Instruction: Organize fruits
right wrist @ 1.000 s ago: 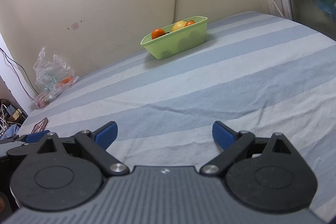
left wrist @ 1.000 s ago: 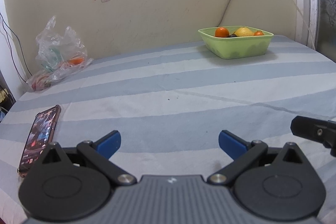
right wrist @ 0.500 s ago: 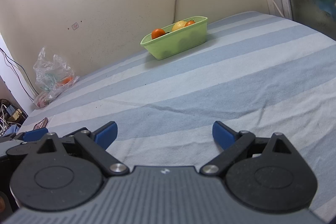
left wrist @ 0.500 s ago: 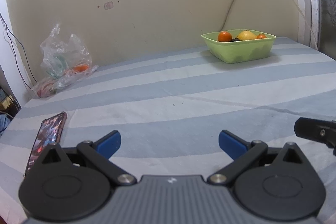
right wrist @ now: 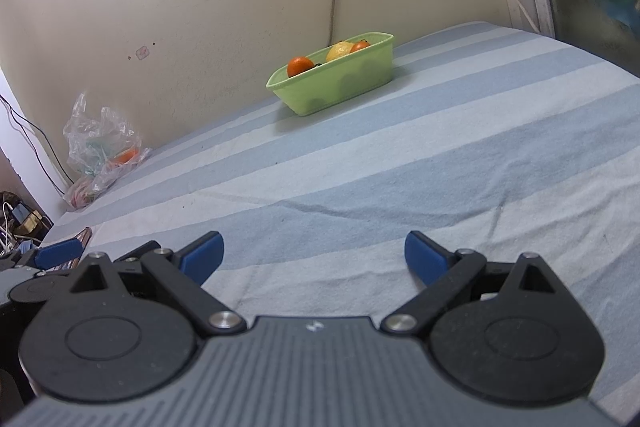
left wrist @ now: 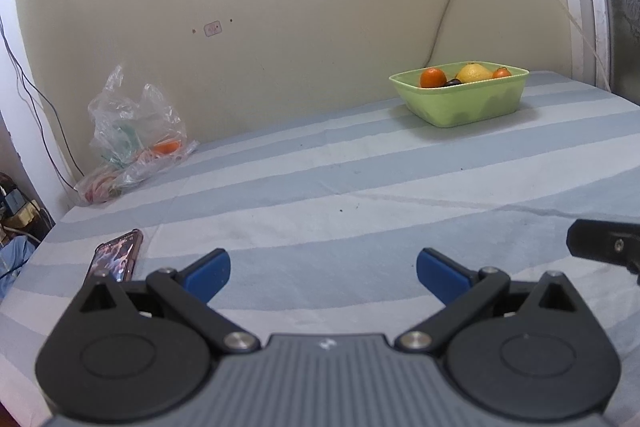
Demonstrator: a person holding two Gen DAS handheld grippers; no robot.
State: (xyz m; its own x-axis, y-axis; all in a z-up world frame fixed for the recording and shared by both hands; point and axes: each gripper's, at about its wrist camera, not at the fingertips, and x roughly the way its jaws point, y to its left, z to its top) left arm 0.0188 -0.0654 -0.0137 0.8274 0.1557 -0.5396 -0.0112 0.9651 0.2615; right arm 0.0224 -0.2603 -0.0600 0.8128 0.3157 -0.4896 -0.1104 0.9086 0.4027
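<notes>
Both my grippers, left (left wrist: 323,273) and right (right wrist: 314,258), gape empty; the bowl (right wrist: 340,89) lies far ahead, slightly nearer the right, probably; bag (left wrist: 136,131) far left.

right gripper (right wrist: 314,257): fingers spread, empty | green basket (right wrist: 340,85): fruits inside, far by wall | plastic bag (right wrist: 102,143): left

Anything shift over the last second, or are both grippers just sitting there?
Only the left gripper moved: its view tilted up, so the green bowl, plastic bag and phone sit lower in its view. Nothing was grasped or released. The right gripper held steady, and both stay open and empty.
</notes>
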